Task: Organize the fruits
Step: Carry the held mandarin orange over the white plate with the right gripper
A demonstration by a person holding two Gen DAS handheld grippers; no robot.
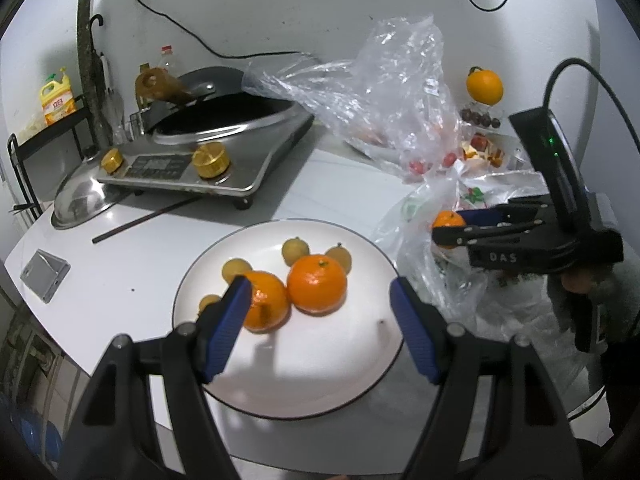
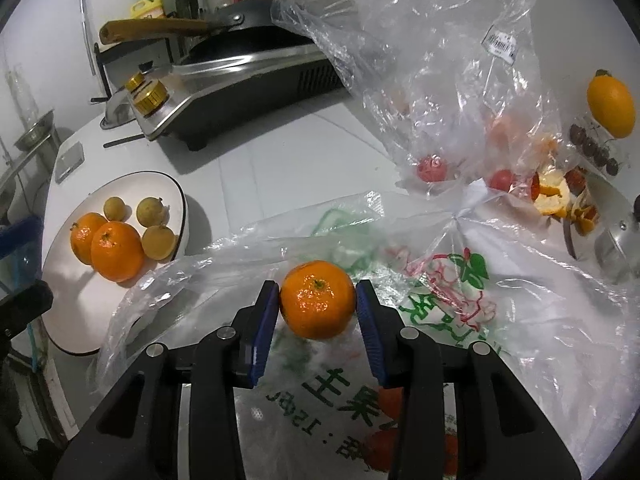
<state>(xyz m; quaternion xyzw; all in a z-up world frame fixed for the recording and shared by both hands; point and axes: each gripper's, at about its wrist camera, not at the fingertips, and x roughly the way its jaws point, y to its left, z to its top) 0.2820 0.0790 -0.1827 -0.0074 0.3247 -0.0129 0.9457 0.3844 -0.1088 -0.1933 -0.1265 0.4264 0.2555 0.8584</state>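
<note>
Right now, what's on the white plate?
On the white plate: two tangerines and four small yellow-green fruits. The left gripper partly covers one tangerine; nothing shows what lies beneath them.

Surface: white countertop [image 1: 340, 184], rounded front edge.
Landmark: white plate [image 1: 304, 384], dark rim, near the front edge.
Behind the plate, to the left: steel induction cooker [image 1: 192, 168] with two gold knobs.
Between plate and cooker: dark chopstick [image 1: 148, 216], lying flat.
Left of the plate: small grey bracket [image 1: 45, 275]; steel lid [image 1: 82, 204] beyond it.
Right of the plate: printed plastic bag [image 2: 460, 292], touching the rim.
Behind that bag: clear plastic bag [image 1: 384, 92].
</note>
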